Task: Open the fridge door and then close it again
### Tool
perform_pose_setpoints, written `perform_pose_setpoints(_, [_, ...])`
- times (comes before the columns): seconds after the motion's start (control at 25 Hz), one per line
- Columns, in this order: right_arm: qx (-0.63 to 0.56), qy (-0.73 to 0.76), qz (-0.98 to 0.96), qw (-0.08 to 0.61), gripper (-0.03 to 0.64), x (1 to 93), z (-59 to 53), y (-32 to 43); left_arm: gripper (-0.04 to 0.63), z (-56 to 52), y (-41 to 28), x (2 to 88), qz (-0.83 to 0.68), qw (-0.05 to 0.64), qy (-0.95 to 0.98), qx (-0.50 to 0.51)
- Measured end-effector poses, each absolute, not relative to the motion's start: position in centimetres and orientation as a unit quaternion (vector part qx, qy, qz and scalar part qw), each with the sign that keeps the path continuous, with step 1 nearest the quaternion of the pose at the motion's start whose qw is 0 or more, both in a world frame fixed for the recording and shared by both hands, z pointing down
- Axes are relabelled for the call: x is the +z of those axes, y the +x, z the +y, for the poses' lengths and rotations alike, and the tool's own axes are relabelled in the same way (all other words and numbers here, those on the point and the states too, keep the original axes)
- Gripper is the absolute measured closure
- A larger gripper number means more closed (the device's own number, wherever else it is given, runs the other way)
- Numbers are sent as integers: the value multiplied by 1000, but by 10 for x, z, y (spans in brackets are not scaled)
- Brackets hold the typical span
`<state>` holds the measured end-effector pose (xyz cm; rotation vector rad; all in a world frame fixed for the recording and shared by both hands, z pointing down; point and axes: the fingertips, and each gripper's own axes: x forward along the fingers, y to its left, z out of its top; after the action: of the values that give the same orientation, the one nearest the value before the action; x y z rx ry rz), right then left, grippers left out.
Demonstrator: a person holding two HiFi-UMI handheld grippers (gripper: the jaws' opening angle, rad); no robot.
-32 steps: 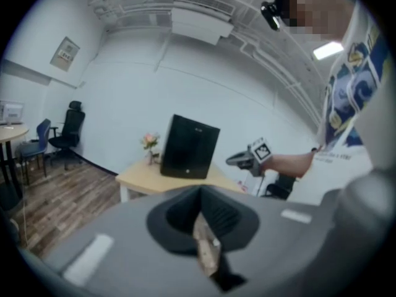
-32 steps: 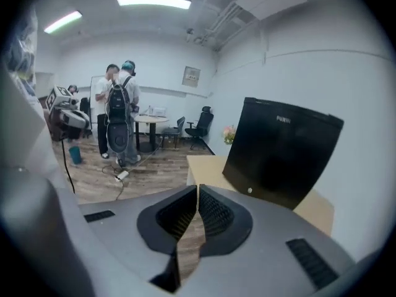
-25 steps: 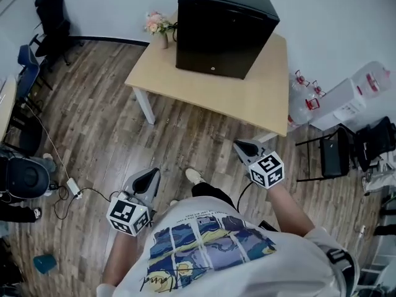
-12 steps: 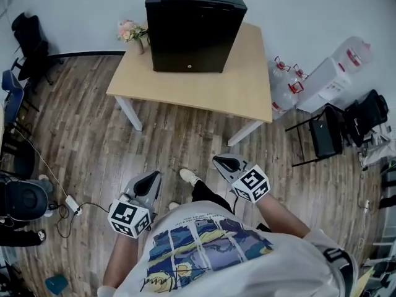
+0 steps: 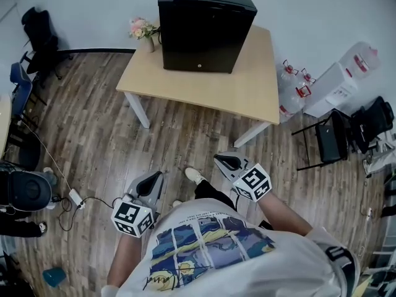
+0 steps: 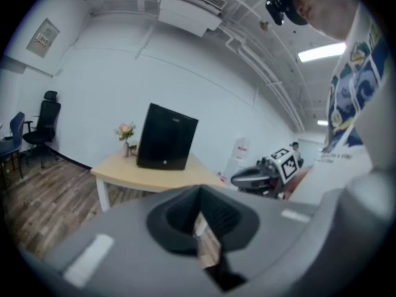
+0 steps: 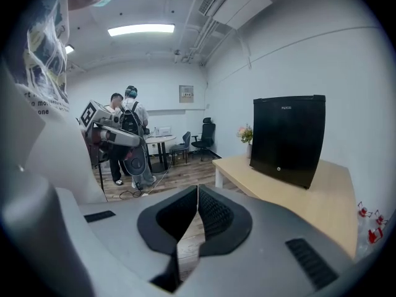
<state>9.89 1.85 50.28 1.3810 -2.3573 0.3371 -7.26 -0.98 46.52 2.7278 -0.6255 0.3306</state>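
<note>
A black mini fridge (image 5: pixel 207 23) stands with its door shut at the back of a light wooden table (image 5: pixel 247 98). It also shows far ahead in the left gripper view as the fridge (image 6: pixel 166 136) and to the right in the right gripper view as the fridge (image 7: pixel 288 140). My left gripper (image 5: pixel 153 177) and right gripper (image 5: pixel 221 159) hang low in front of the person's body, well short of the table, over the wood floor. Both are shut with nothing between the jaws. The left gripper (image 6: pixel 198 193) and right gripper (image 7: pixel 197 190) show their jaws meeting at the tip.
A small vase of flowers (image 5: pixel 143 30) stands beside the fridge. Water bottles (image 5: pixel 296 91), a white dispenser (image 5: pixel 337 82) and a black chair (image 5: pixel 331 142) stand right of the table. Office chairs (image 5: pixel 38 33) and a floor cable (image 5: pixel 75 197) lie left. Two people (image 7: pixel 124 135) stand behind.
The right gripper has drawn back toward the person's body and lower in the view. The head view has swung, so the fridge and table shifted. Both grippers stay shut.
</note>
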Motion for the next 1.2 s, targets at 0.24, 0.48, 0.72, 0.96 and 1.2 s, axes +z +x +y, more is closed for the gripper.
perform_pose_setpoints(0.24, [115,485,-845,191,600,503,20,92,588,-4,-81,468,-231,163,953,114])
perform_pose_setpoints(0.48, [114,480,-848,192,600,502,23,86,588,0,-84,470,-233,166,951,115])
perform_pose_setpoints(0.72, [117,475,-849,198,600,507,31,83,588,5,-81,473,-232,169,952,108])
perform_pose_setpoints(0.96, [116,464,-853,207,601,509,37,75,588,14,-89,479,-241,178,948,104])
perform_pose_setpoints(1.2, [118,451,-856,222,603,514,48,69,588,27,-98,491,-252,192,943,106])
